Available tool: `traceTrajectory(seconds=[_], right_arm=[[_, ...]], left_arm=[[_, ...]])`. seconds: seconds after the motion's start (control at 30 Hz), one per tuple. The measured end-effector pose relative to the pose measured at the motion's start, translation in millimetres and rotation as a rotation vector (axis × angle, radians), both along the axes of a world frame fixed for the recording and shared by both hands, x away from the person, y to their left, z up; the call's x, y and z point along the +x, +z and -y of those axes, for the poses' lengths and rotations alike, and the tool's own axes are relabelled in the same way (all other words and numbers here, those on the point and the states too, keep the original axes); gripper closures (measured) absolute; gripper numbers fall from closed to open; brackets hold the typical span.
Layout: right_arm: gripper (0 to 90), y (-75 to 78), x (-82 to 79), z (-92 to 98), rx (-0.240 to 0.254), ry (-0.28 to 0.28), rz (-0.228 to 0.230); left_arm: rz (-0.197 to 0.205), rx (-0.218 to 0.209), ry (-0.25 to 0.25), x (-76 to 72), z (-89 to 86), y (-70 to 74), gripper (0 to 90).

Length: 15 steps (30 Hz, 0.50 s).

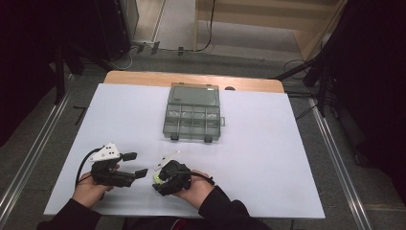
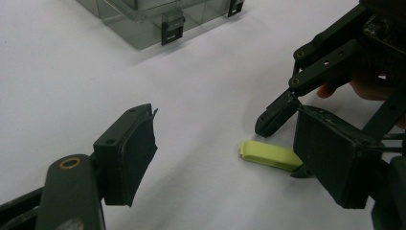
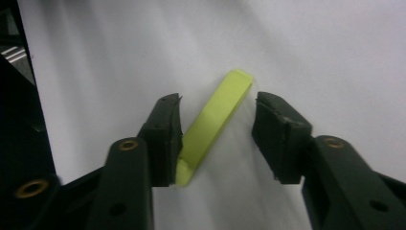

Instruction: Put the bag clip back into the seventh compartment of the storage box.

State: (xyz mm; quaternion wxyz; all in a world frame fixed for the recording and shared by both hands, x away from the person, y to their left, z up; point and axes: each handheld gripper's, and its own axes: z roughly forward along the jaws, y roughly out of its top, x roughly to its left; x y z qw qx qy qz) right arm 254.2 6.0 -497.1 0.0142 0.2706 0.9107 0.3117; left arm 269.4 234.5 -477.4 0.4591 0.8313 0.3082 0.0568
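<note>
On the white table (image 1: pixel 268 143), yellow-green strip (image 3: pixel 214 117) between the right hand-held gripper (image 3: pixel 218 132) jaws, spread apart, not clamped

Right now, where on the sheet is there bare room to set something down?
Bare stretches lie left and right of the clear box, out to the white sheet's edges. It's crowded near the front, where the left gripper and right gripper flank the yellow strip.

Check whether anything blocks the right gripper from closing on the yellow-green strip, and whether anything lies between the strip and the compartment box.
Nothing visible does. The right gripper is open with the yellow-green strip lying flat between its jaws. Between strip and closed compartment box lies bare white table cover. The left gripper is off to the side.
</note>
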Motion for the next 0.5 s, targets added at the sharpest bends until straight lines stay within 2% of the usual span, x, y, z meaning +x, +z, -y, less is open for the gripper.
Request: traceTrajectory(seconds=[0.03,0.13,0.17,0.2,0.23,0.27,0.4,0.5], right_arm=[[61.1,-0.1,-0.7,0.6,-0.008,-0.001,0.015],[72.7,0.4,-0.2,2.3,-0.025,-0.001,0.032],[72.7,0.4,-0.2,2.3,-0.025,-0.001,0.032],[78.3,0.8,0.0,3.1,-0.034,0.000,0.036],[78.3,0.8,0.0,3.1,-0.034,0.000,0.036],[78.7,0.6,2.1,4.5,-0.018,-0.003,0.015],[78.8,1.3,5.3,6.9,-0.009,0.010,-0.013],[79.0,2.6,12.4,13.8,0.037,0.014,-0.091]], left_arm=[[0.000,0.000,0.000,0.0,-0.1,0.1,21.9],[0.001,-0.002,-0.003,0.0,-0.5,0.2,21.9],[0.001,-0.002,-0.003,0.1,-0.5,0.1,21.9],[0.001,-0.003,-0.001,0.2,-0.3,0.0,21.9],[0.000,-0.001,-0.001,0.2,-0.2,0.0,21.9],[0.000,-0.001,-0.002,0.1,-0.1,0.0,21.9],[0.000,-0.002,0.000,0.2,-0.1,0.0,21.9],[-0.002,-0.004,0.000,0.5,0.1,-0.3,21.9]])
